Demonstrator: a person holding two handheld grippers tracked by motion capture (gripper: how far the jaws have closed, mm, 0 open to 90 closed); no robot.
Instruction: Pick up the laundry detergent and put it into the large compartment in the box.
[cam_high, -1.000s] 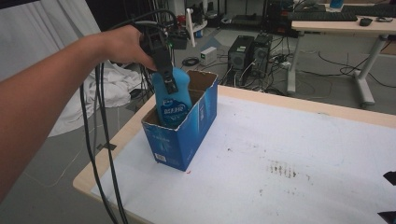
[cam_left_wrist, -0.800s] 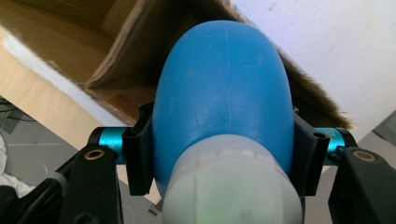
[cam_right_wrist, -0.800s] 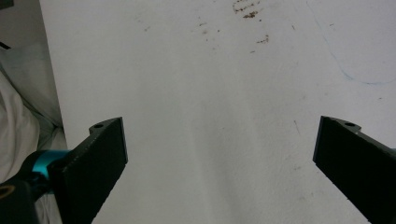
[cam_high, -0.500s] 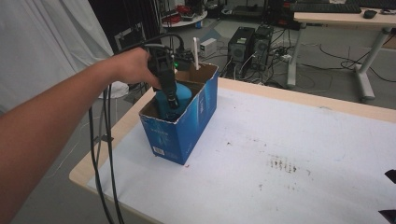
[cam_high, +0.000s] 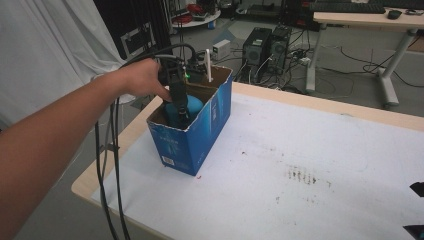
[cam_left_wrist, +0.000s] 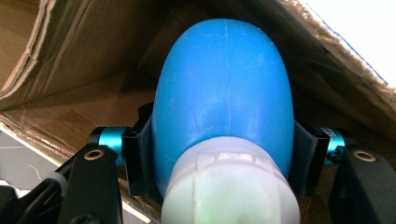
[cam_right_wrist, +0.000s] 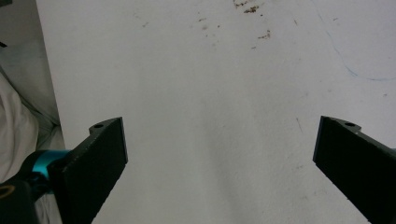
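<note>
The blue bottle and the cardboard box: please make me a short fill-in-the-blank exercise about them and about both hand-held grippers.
1. The left hand-held gripper is shut on a bottle whose body is ____ in colour.
2. The bottle's cap is ____ in colour.
3. In the high view, the bottle is down inside an open blue ____.
4. The right hand-held gripper holds nothing; its jaws stand ____ above the white table.

Missing words: blue; white; box; open
</note>
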